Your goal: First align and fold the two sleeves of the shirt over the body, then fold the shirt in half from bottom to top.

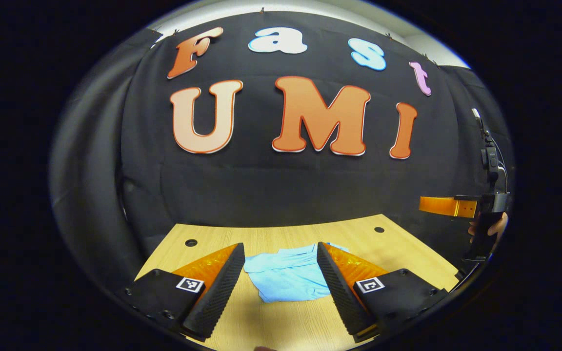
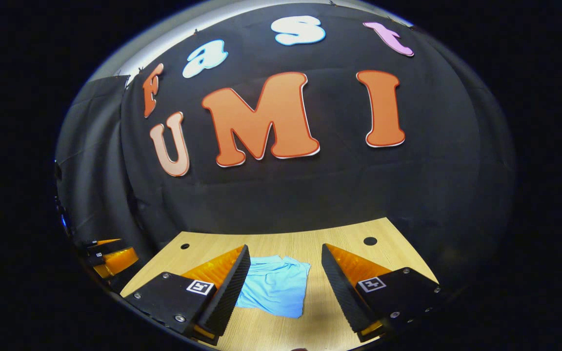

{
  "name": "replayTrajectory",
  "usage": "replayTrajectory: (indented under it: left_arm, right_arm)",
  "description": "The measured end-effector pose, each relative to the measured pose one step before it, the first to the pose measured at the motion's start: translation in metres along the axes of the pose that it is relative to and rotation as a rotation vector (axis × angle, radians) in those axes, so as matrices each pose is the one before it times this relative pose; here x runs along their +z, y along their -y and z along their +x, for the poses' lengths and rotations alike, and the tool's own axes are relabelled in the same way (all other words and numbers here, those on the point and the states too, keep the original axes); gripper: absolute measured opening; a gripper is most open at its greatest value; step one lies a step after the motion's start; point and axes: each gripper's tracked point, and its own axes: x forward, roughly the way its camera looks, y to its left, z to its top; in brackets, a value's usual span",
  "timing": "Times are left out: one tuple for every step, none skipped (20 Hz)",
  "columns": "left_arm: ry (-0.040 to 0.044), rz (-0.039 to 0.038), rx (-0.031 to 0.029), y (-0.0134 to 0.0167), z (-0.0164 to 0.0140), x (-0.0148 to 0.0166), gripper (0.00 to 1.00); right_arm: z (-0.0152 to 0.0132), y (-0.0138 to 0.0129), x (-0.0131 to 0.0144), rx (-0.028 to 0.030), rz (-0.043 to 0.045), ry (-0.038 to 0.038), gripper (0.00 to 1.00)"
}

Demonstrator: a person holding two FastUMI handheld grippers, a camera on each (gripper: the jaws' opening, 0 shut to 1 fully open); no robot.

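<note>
The light blue shirt point(image 1: 288, 275) lies folded on the wooden counter point(image 1: 408, 253), at the lower centre of both views. The left tongs point(image 1: 281, 273) and the right tongs point(image 2: 286, 275) hang above it, each spread apart and holding nothing.

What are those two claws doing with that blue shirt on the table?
A person is holding a claw in each hand above a wooden table. A light blue shirt lies on it, already bunched into a small, folded shape. The left claw and the right claw both hang open over the shirt, touching nothing. Neither one grips the cloth at this moment.
</note>
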Motion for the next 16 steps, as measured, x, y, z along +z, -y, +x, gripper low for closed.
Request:
replayTrajectory:
  left_arm:
    - [0.04648, 0.00497, 0.00928, 0.00044, -0.00971, 0.00946, 0.97]
    - [0.04066, 0.00625, 0.00866, 0.00175, -0.00888, 0.00943, 0.97]
    - [0.03158, 0.00494, 0.00709, 0.0034, -0.0142, 0.0065, 0.97]
    - [0.02683, 0.00569, 0.00508, 0.00387, -0.01388, 0.00405, 0.97]
    - [0.02131, 0.00942, 0.00455, 0.00359, -0.01464, 0.00178, 0.97]
    - [0.00646, 0.01909, -0.00066, 0.00506, -0.01017, -0.00007, 0.97]
    - [-0.0032, 0.0278, 0.01078, 0.00317, -0.01009, -0.00222, 0.97]
    - [0.00775, 0.02282, 0.0109, 0.00247, -0.0089, -0.00118, 0.97]
    - [0.00682, 0.01365, 0.00148, 0.00524, -0.00931, -0.00156, 0.97]
    - [0.00765, 0.00888, 0.00511, 0.00473, -0.0092, 0.00022, 0.97]
    - [0.00538, 0.00657, 0.00166, 0.00471, -0.00788, -0.00145, 0.97]
    - [0.00683, 0.00013, 0.00643, 0.00338, -0.00618, -0.00091, 0.95]
    - [0.0014, -0.01098, -0.00077, 0.00376, -0.00458, -0.00324, 0.97]
    - [-0.0156, -0.01868, -0.02061, 0.00846, -0.00341, -0.00544, 0.97]
    - [-0.01447, -0.01361, -0.00135, 0.00287, -0.00199, -0.00586, 0.96]
    - [-0.00095, -0.0101, 0.00733, -0.0037, -0.00051, 0.00103, 0.96]
  right_arm:
    - [-0.01385, -0.00297, 0.00568, 0.01145, -0.01908, 0.03499, 0.92]
    - [-0.01433, -0.0018, 0.00422, 0.00374, -0.02355, 0.02919, 0.92]
    - [-0.01148, -0.00107, 0.00062, -0.00096, -0.01884, 0.00991, 0.92]
    - [-0.01225, -0.0006, -0.00509, -0.0047, -0.01164, -0.0053, 0.99]
    - [-0.01236, -0.00114, -0.0013, -0.00108, -0.00475, 0.00628, 0.93]
    - [-0.01826, -0.00516, 0.00775, 0.00654, -0.00598, 0.01265, 0.93]
    - [-0.01048, -0.00265, 0.00106, 0.00173, -0.01047, 0.01001, 0.93]
    - [-0.00703, -0.00129, -0.00175, 0.0003, -0.01142, 0.00509, 0.94]
    - [-0.00719, -0.00206, -0.00131, 0.00302, -0.00649, 0.00322, 0.94]
    - [-0.00832, -0.00268, -0.00034, 0.00684, -0.0021, 0.00347, 0.94]
    - [-0.00586, -0.0041, -0.0009, 0.01043, -0.00104, 0.00442, 0.99]
    - [-0.00394, -0.00204, -0.00106, 0.00251, -0.00553, 0.00692, 0.94]
    - [-0.00347, -0.00036, -0.00152, -0.0005, -0.00968, -0.00055, 0.94]
    - [-0.00143, 0.0009, -0.00402, -0.01049, -0.0154, -0.0099, 0.93]
    - [-0.00352, 0.00116, -0.00086, -0.00957, -0.01599, 0.00088, 0.94]
    - [-0.00051, -0.00143, 0.00285, -0.00201, -0.01033, 0.00468, 0.94]
